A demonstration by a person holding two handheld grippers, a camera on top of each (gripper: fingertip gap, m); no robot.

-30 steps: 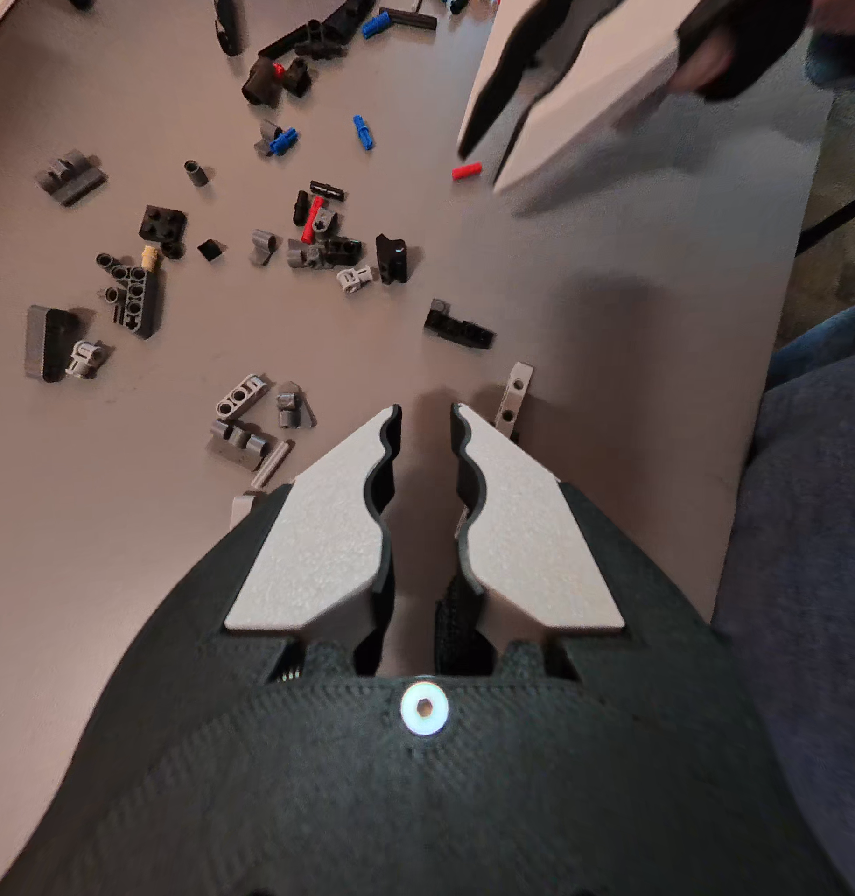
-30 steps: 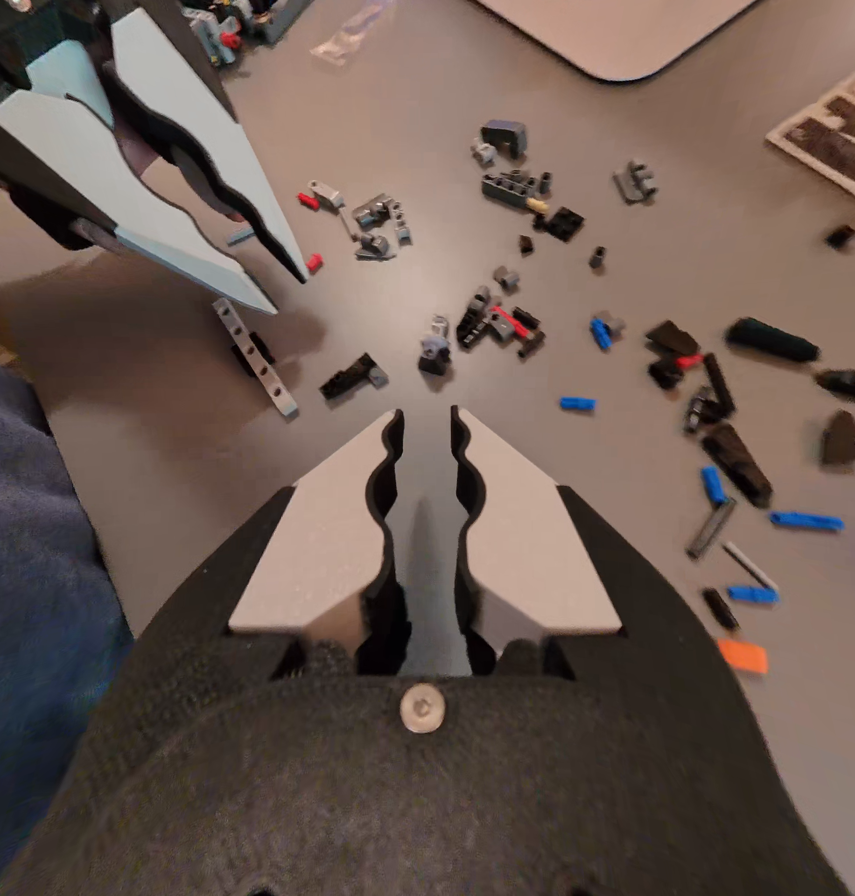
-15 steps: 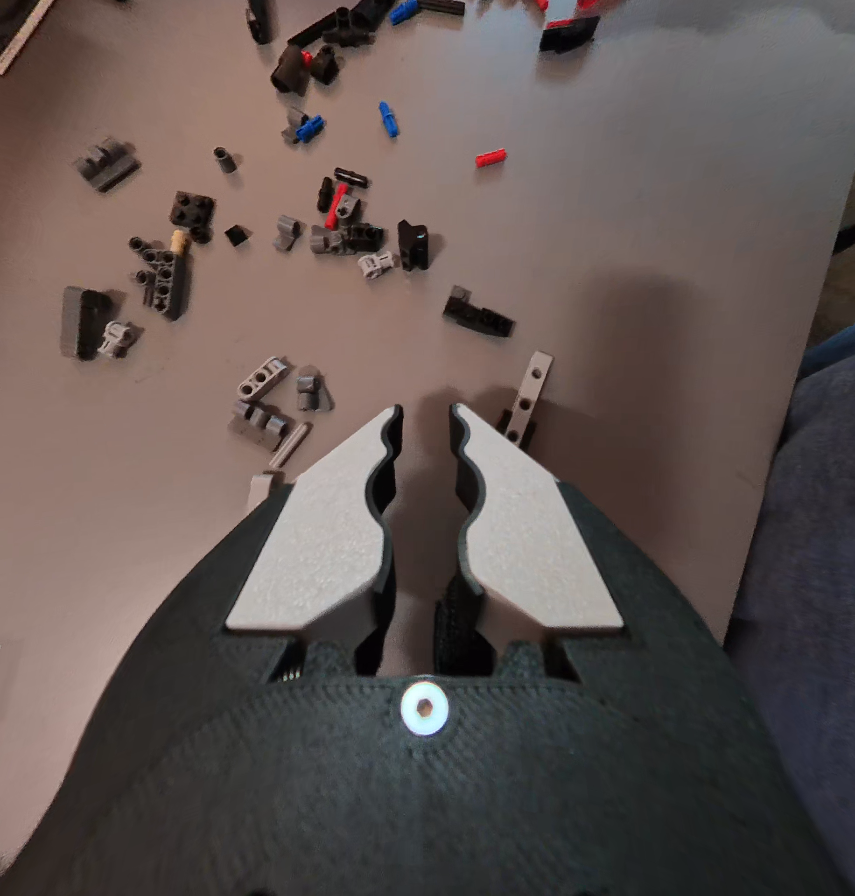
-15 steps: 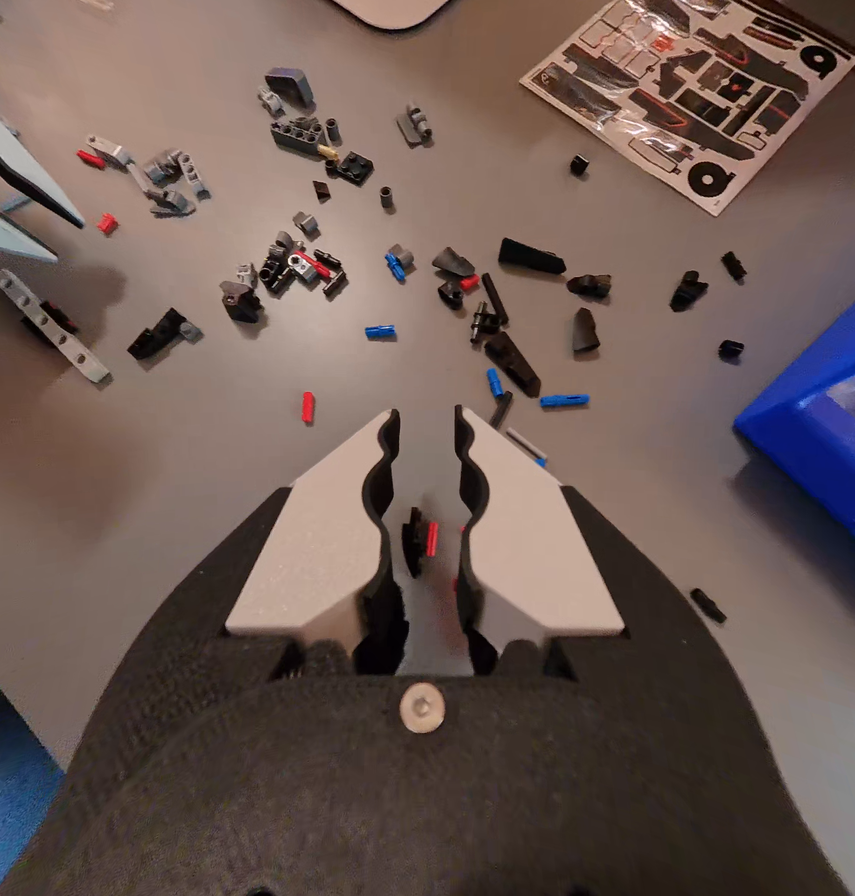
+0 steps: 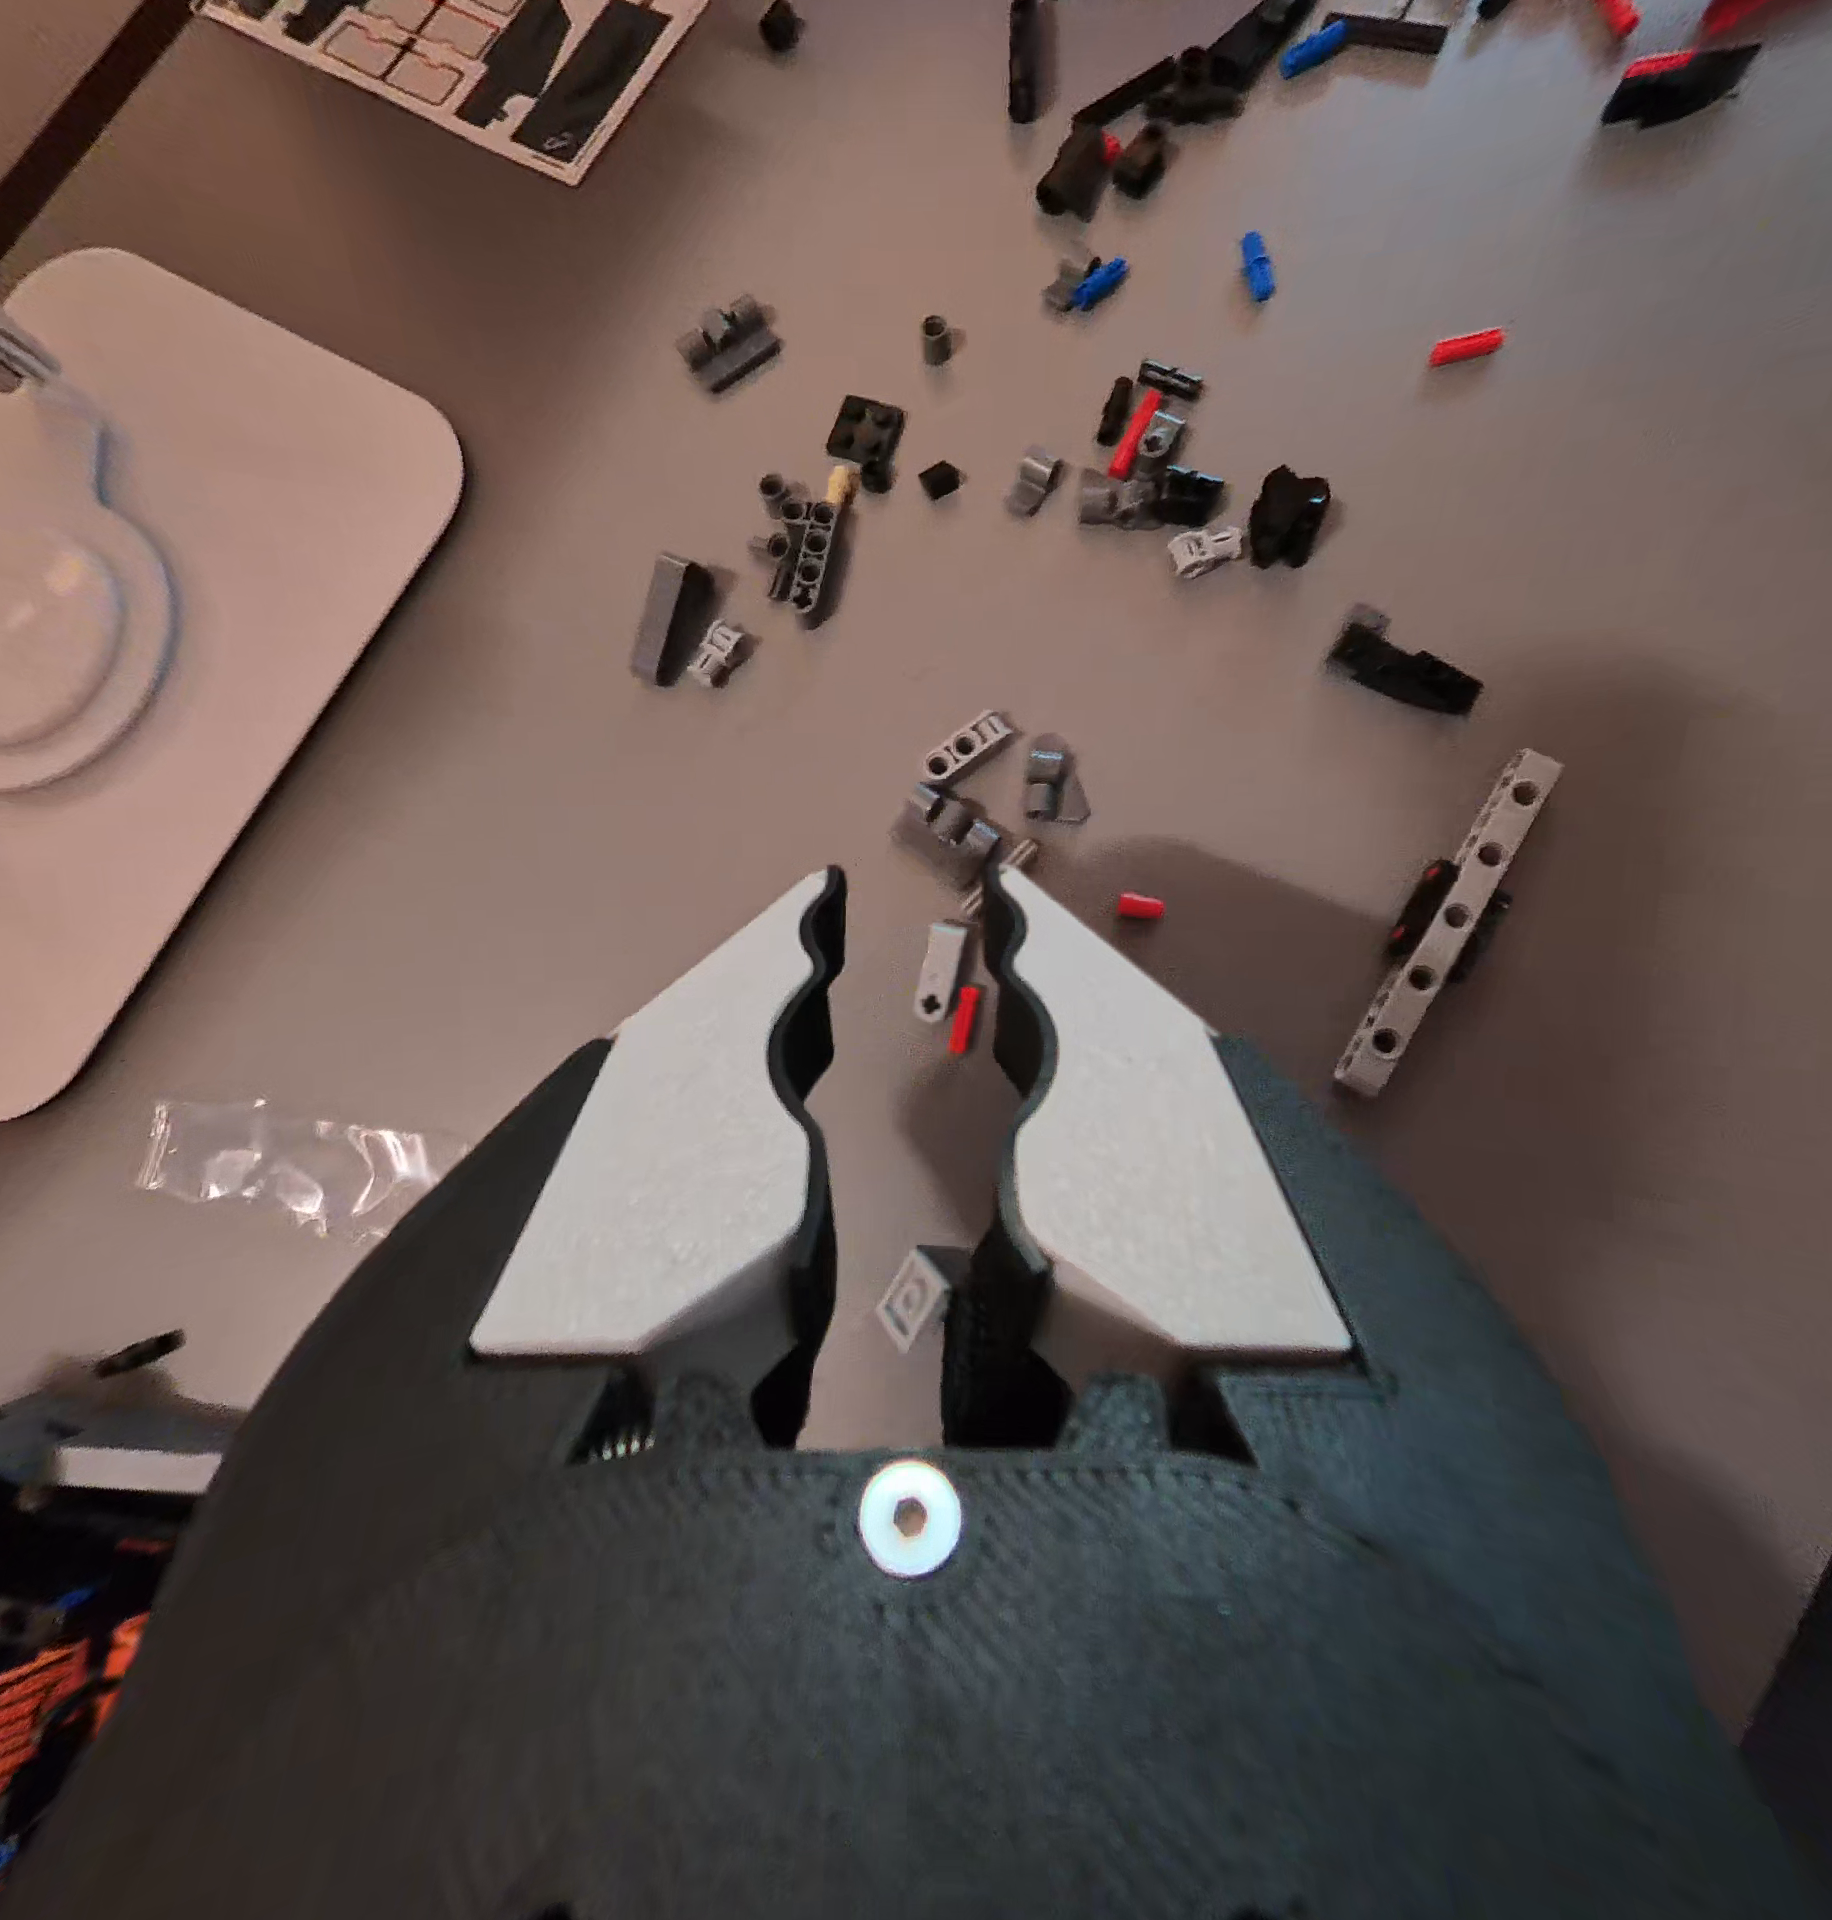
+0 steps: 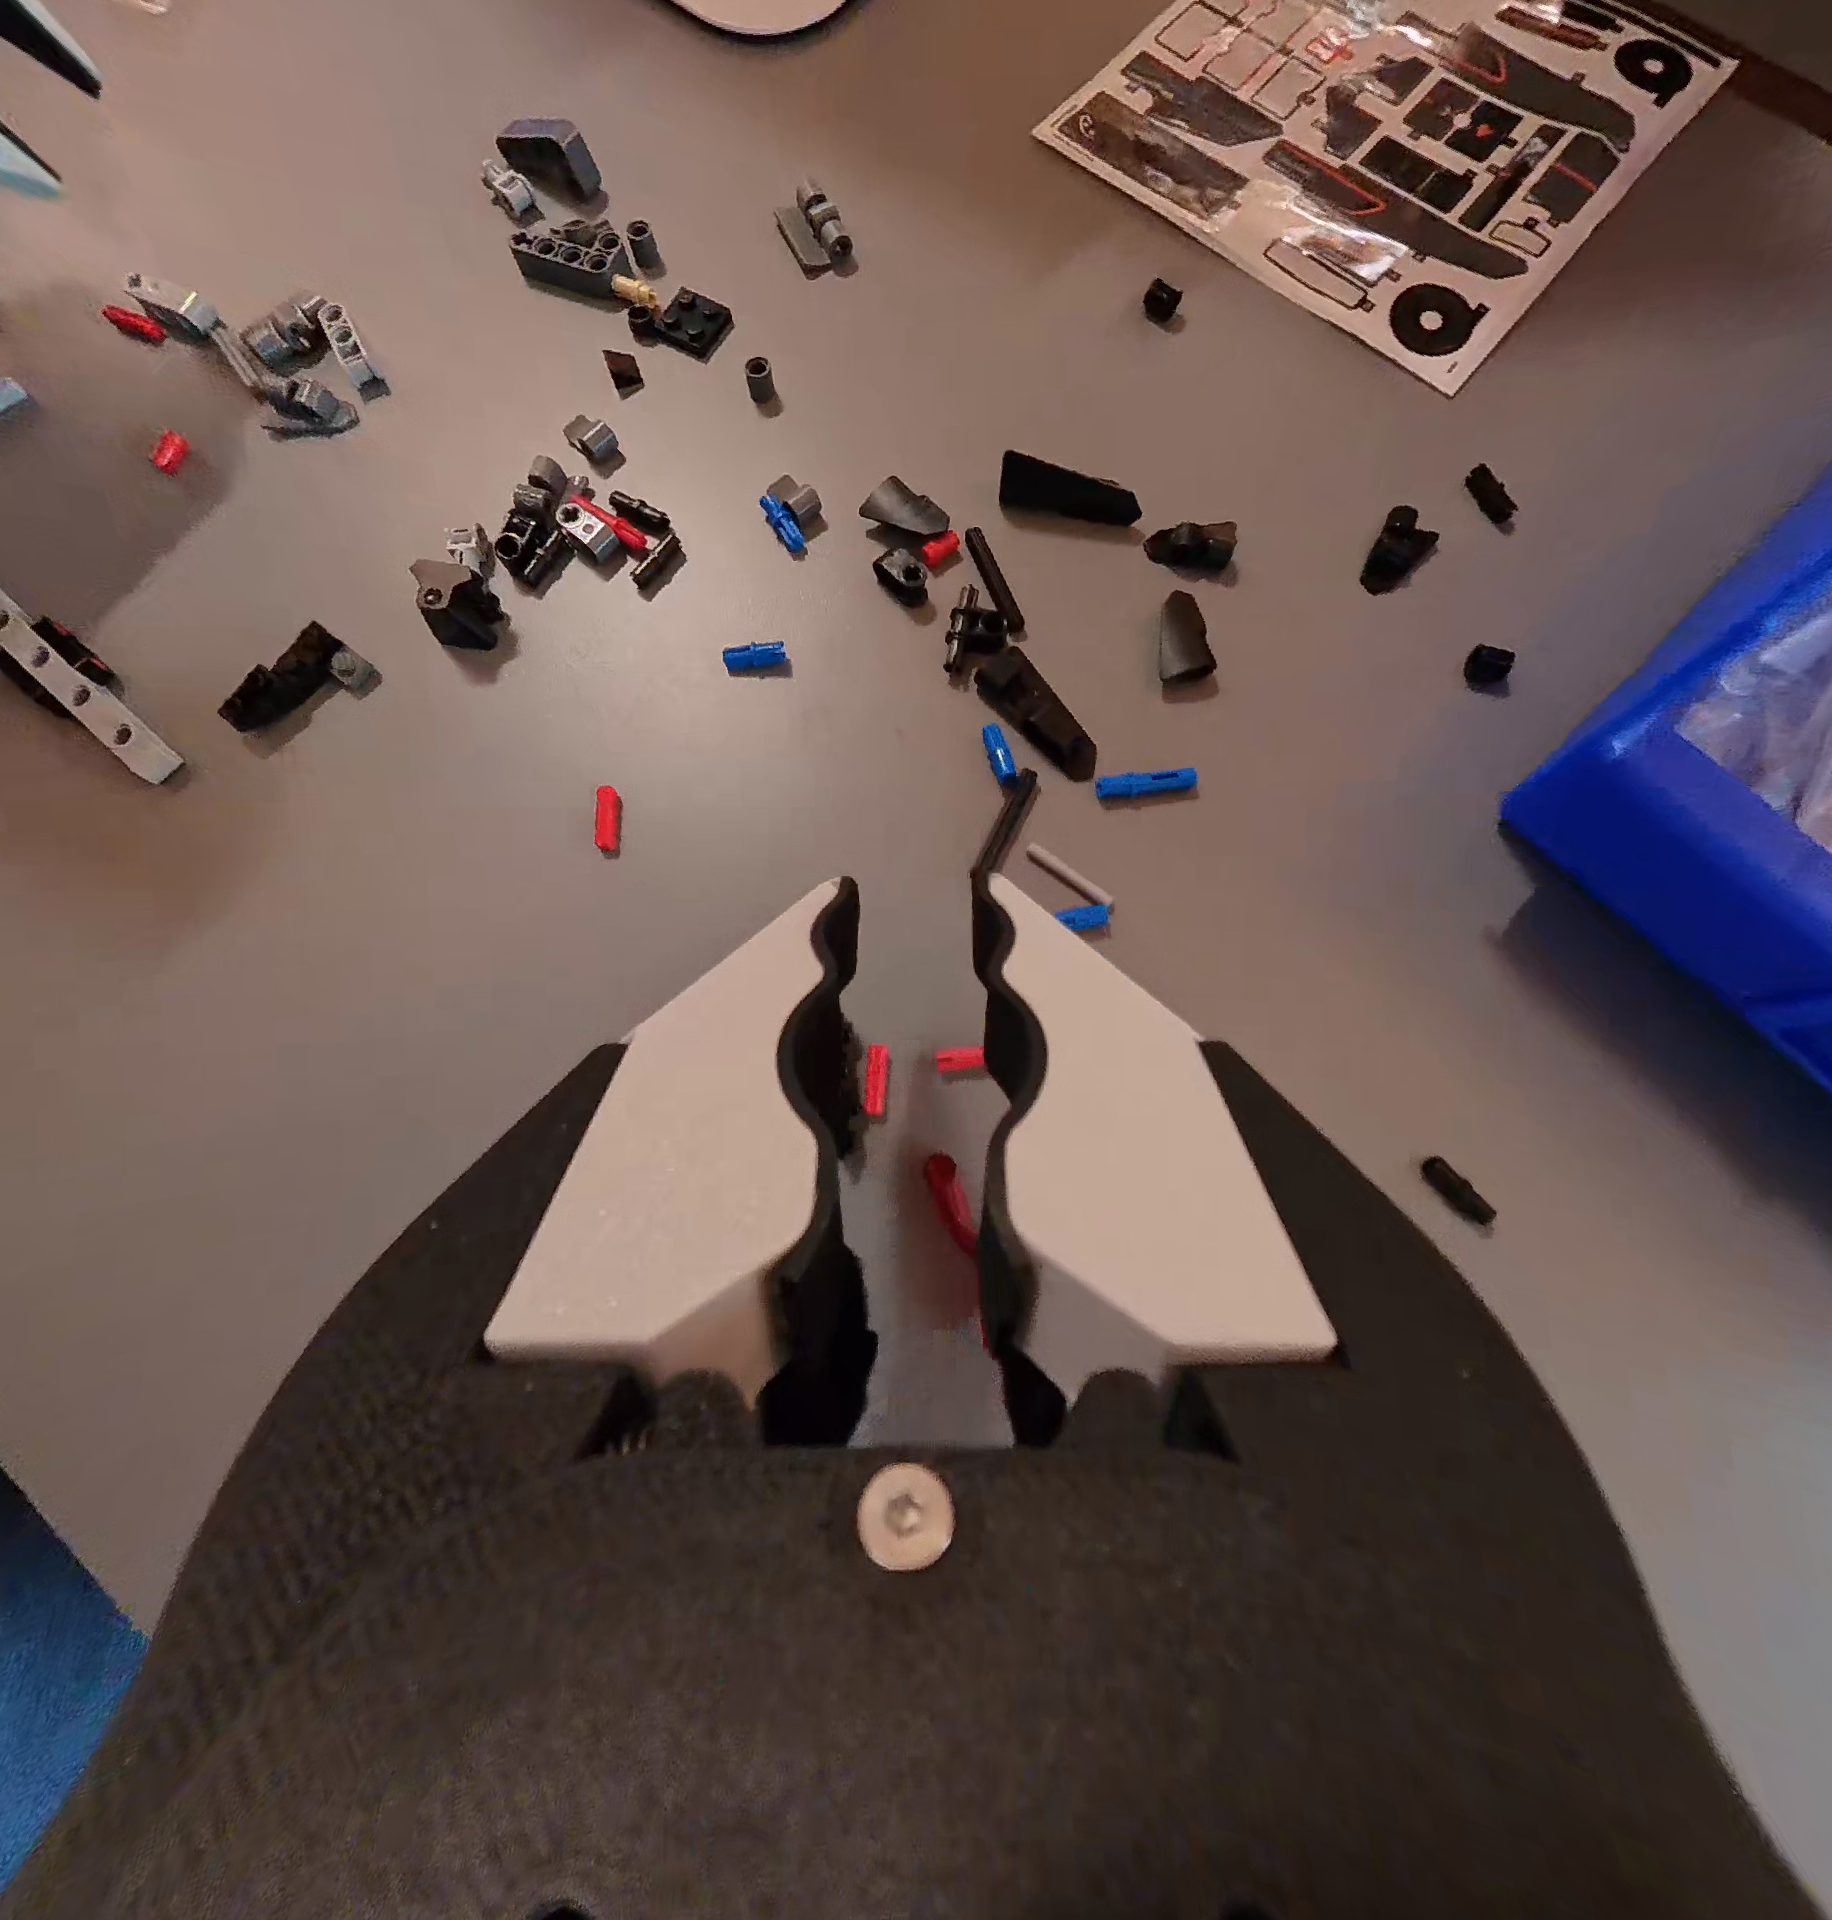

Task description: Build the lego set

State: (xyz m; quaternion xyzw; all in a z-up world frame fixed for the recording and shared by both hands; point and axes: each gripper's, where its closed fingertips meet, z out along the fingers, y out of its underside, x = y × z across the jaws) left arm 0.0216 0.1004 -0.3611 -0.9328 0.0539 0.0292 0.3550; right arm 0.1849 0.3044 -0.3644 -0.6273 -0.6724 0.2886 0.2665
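Both tongs, left (image 5: 912,894) and right (image 6: 912,899), share black textured bodies, pale grey wavy-edged fingers (image 5: 683,1122) and a silver screw (image 6: 906,1516).

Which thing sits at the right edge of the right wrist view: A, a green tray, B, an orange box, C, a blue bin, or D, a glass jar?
C: a blue bin with a clear bag inside fills the right edge of that view, on the grey table, to the right of the scattered black pieces and below the sticker sheet.
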